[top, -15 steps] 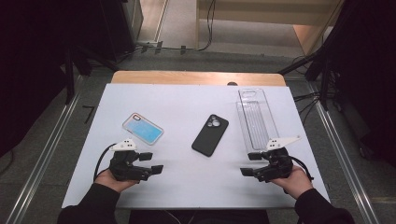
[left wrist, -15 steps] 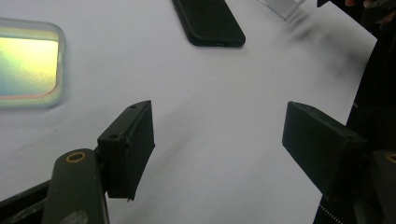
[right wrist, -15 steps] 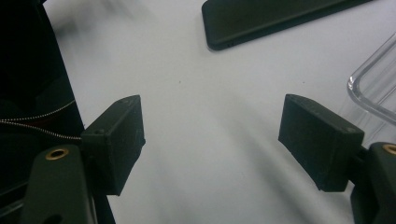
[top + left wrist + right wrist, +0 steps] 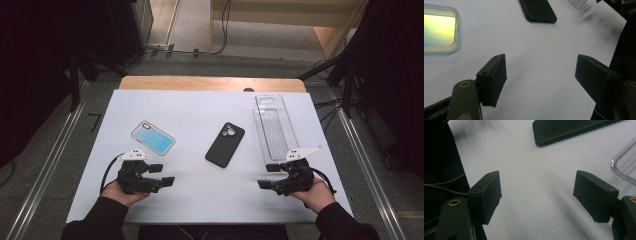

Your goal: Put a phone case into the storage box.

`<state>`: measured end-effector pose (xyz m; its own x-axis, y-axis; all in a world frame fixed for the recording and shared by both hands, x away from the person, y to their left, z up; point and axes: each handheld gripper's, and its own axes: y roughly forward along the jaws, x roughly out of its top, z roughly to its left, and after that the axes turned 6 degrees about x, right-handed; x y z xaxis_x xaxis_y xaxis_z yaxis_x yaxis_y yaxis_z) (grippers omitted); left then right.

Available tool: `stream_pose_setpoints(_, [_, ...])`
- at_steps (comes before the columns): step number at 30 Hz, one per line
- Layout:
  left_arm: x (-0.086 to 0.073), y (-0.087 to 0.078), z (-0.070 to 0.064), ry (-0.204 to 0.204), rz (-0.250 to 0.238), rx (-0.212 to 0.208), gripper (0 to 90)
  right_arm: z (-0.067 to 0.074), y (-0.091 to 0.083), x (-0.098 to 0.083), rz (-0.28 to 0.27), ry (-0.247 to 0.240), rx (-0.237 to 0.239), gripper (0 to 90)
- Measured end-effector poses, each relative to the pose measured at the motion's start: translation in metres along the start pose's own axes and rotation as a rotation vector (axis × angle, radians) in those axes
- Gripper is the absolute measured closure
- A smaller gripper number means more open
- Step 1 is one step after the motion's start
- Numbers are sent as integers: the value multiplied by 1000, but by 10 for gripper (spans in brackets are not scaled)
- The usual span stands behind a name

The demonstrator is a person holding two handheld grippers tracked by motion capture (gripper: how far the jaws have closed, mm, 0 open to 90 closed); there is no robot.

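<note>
Surface [image 4: 200,107]: white board lying on a wooden top whose far edge shows as a strip; grey floor and metal rails run along both sides.
Left gripper [image 4: 162,174]: low over the near left part of the surface, held in the person's left hand [image 4: 120,192], pointing toward the middle. Jaws stand apart with only bare white board between them, as the left gripper view also shows.
Right gripper [image 4: 266,176]: low over the near right part, held in the right hand [image 4: 315,195], pointing toward the middle. Jaws spread, nothing between them.
Black phone case [image 4: 225,144]: flat near the centre, camera cut-out at its far end, slightly slanted. It lies between the two grippers and beyond them, touching neither.
Blue phone case [image 4: 153,137]: flat on the left half, just beyond the left gripper, apart from it; iridescent in the left gripper view [image 4: 439,30].
Clear tray [image 4: 276,127]: long transparent ribbed piece on the right half, running away from the person; its near end lies just beside the right gripper's grey plate.
In the way: nothing stands between either gripper and the black phone case; open board only.
Count: two grippers, two phone cases, one clear tray.
Surroundings: cables trail on the floor beyond the surface; dark equipment at both sides.
</note>
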<state>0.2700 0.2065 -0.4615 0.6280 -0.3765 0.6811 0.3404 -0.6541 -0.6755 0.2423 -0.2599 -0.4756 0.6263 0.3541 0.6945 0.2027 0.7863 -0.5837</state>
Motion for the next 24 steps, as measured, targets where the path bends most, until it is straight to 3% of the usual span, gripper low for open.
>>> stream_pose_setpoints(24, [1, -1, 1, -22, 7, 0, 260, 0, 0, 0, 6, 4, -2, 205])
